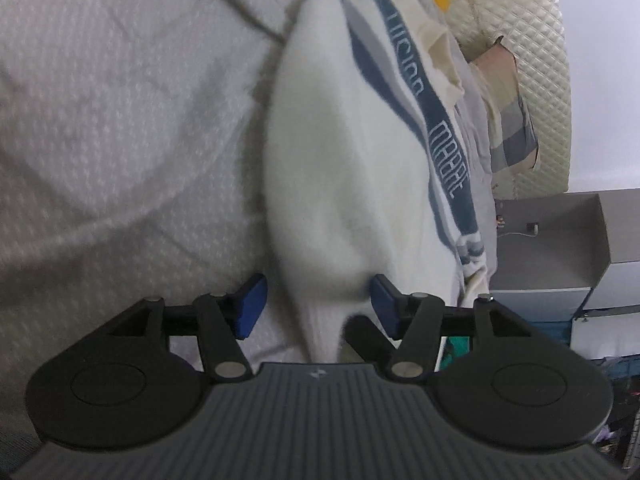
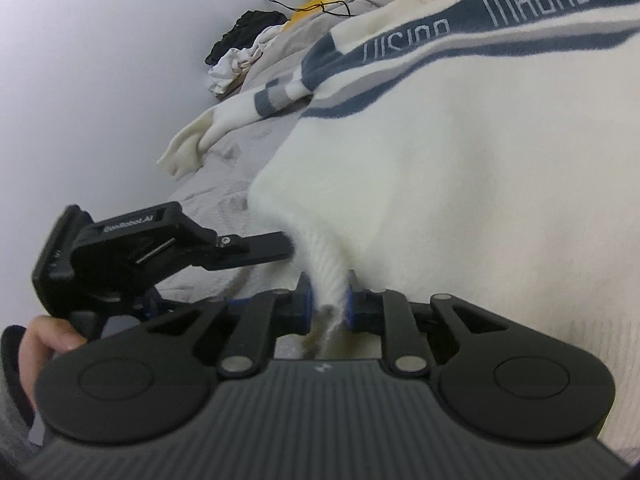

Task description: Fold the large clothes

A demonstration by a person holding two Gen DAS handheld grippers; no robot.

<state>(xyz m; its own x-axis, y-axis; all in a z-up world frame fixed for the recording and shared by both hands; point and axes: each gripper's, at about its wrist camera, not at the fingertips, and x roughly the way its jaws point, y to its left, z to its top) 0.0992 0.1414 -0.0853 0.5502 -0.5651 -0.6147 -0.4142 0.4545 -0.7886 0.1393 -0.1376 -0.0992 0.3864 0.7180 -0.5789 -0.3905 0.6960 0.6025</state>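
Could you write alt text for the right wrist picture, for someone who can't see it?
The right tongs are shut on the ribbed hem of a cream sweater with navy stripes, spread over a grey bed cover. The left tongs reach toward the same hem from the left, held by a hand.

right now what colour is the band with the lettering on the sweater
Dark blue with white lettering, on a cream sweater; the band shows best in the right wrist view.

The sweater (image 2: 460, 200) runs off the right wrist view's top and right edges, its hem hiding the left gripper's (image 2: 296, 246) fingertips behind the knit.
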